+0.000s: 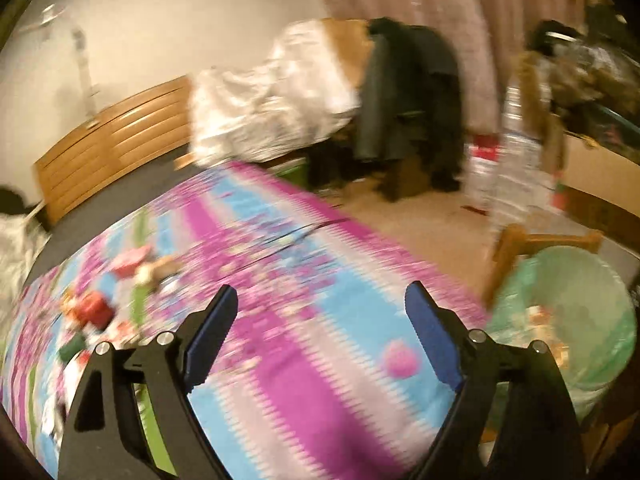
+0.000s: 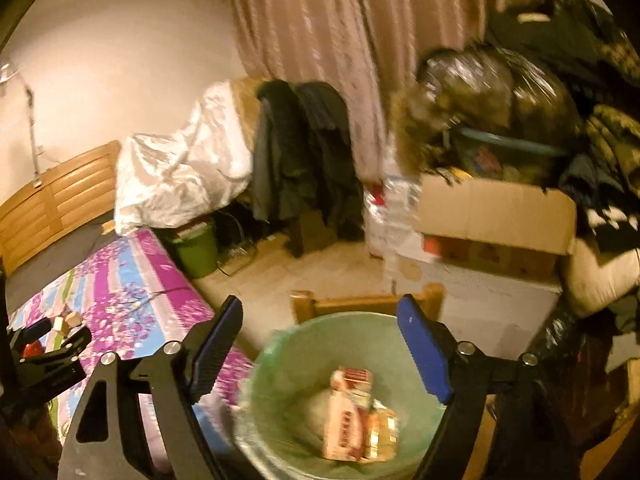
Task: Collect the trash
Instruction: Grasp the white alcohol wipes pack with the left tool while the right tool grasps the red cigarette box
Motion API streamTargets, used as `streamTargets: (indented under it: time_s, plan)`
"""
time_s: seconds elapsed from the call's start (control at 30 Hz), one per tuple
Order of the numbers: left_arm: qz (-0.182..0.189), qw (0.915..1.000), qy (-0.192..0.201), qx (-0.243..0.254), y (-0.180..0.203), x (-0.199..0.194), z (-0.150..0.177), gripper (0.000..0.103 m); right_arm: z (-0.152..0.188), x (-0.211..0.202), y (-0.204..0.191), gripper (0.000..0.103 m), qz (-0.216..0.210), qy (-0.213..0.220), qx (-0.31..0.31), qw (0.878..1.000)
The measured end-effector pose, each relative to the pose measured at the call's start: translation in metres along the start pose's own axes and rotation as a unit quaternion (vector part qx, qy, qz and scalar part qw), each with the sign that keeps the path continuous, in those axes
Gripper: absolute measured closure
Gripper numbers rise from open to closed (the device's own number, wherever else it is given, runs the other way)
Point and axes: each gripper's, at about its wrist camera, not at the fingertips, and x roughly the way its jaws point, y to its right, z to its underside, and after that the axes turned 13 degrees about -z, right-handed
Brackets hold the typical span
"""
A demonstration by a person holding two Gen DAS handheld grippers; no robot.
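Observation:
A bin with a pale green liner (image 2: 280, 364) stands beside the bed, holding several red-and-white cartons (image 2: 352, 416). My right gripper (image 2: 320, 340) is open and empty, hovering over the bin. My left gripper (image 1: 320, 324) is open and empty above the flowered purple-and-blue bedspread (image 1: 288, 380). Small pieces of trash (image 1: 92, 312), red and green, lie on the bedspread to its left. The bin also shows in the left wrist view (image 1: 576, 300) at the right. The left gripper shows in the right wrist view (image 2: 48, 344) near the trash (image 2: 66, 322).
A wooden headboard (image 1: 108, 148) and white bedding (image 1: 272, 100) lie beyond. A chair with dark coats (image 2: 304, 152), a green bucket (image 2: 196, 248), cardboard boxes (image 2: 492, 216), a wooden frame (image 2: 360, 302) and black bags (image 2: 500, 88) crowd the floor by the pink curtain (image 2: 320, 32).

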Motion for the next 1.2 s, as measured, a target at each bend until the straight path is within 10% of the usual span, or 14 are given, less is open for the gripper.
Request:
streamTargets:
  time_s: [0.27,0.6,0.77,0.97,1.2]
  plan:
    - [-0.120,0.9868,-0.062,-0.090,-0.127,0.012,0.055,0.020,0.024,0.018,-0.122,0.020,-0.096,-0.003,-0.074,0.993]
    - [-0.258,0.9333,-0.141,-0.206,-0.293,-0.003,0.154,0.020,0.062,0.051,-0.266,0.020,-0.230,-0.091,-0.153,0.957]
    - [-0.262,0.9152,-0.151,-0.266,-0.358,-0.007,0.186,0.020,0.087,0.069,-0.340,0.020,-0.322,-0.149,-0.182,0.917]
    - [-0.213,0.9253,-0.150,-0.276,-0.386,0.015,0.197,0.020,0.116,0.117,-0.437,0.020,-0.425,-0.237,-0.170,0.857]
    - [-0.198,0.9289,-0.193,-0.246,-0.393,0.067,0.209,0.020,0.149,0.164,-0.528,0.043,-0.501,-0.323,-0.172,0.785]
